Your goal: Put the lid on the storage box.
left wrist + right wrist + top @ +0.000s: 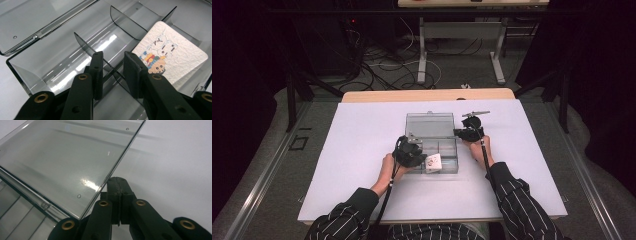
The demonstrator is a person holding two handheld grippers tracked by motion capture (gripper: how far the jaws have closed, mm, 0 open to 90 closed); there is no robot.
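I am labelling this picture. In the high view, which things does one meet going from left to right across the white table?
Left gripper → printed card inside the clear box → right gripper, at the box's right edge. All lie on the white table.

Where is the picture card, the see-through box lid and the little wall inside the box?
picture card (172, 58): left gripper view, on its printed white face.
box lid (70, 160): right gripper view, middle of the clear panel.
divider (83, 45): left gripper view, on its upper edge.
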